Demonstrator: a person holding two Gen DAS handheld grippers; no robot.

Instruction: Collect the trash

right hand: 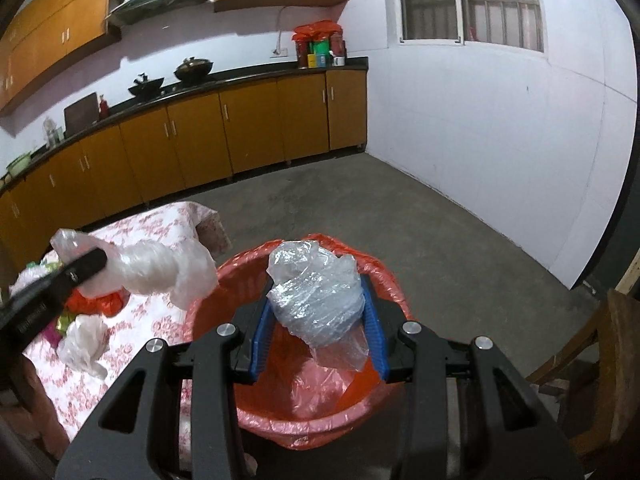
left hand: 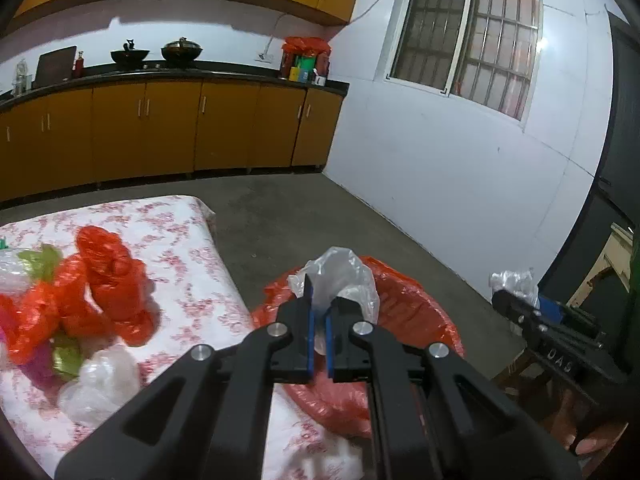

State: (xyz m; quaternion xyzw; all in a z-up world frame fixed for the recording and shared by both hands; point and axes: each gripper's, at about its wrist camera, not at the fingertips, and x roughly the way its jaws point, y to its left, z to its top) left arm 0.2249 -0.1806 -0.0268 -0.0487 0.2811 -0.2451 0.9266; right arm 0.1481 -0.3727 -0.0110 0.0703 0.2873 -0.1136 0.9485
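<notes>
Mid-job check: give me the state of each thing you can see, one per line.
Left gripper: shut on a white plastic bag.
Right gripper: shut on a clear plastic wad, above the bin.
Trash bin: open, lined with a red bag.
Red bags: crumpled, lying on the table.
White bag: crumpled, lying on the table.

Lower left, the floral-clothed bench [left hand: 188,248] carries crumpled red bags [left hand: 104,280] and a clear plastic wad [left hand: 100,384].
</notes>
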